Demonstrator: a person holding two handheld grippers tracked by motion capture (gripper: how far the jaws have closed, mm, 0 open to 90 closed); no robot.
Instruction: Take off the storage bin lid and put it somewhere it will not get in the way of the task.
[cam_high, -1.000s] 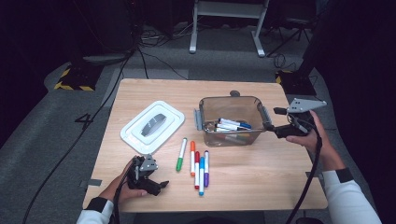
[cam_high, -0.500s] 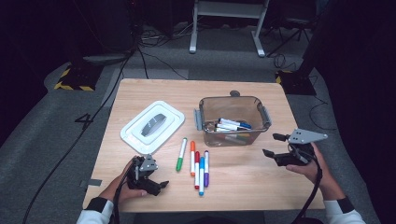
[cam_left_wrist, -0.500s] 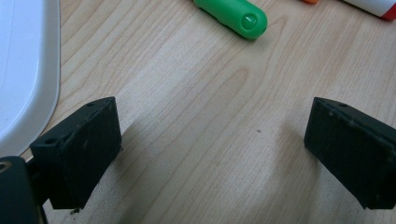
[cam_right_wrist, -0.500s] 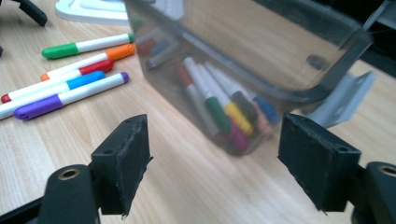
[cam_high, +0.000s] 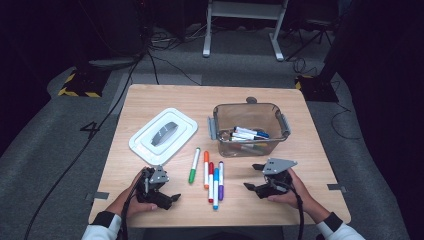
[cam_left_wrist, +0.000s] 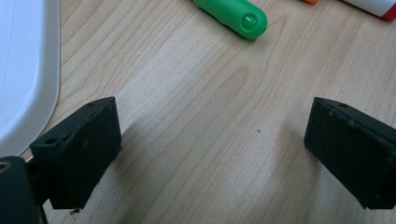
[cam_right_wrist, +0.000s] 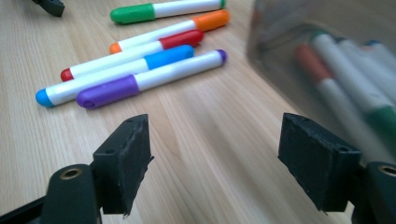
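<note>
Beside the right tool (cam_high: 256, 176) — purple marker (cam_high: 220, 173), lengthwise toward the box (cam_high: 248, 108).

Bright, even overhead light on the table (cam_high: 150, 100), dark surroundings, soft shadows, blurred bin (cam_right_wrist: 327, 70) up close.

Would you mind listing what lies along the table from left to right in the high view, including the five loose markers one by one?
White lid → green marker → orange marker → red marker → blue marker → purple marker → clear bin holding more markers.
</note>
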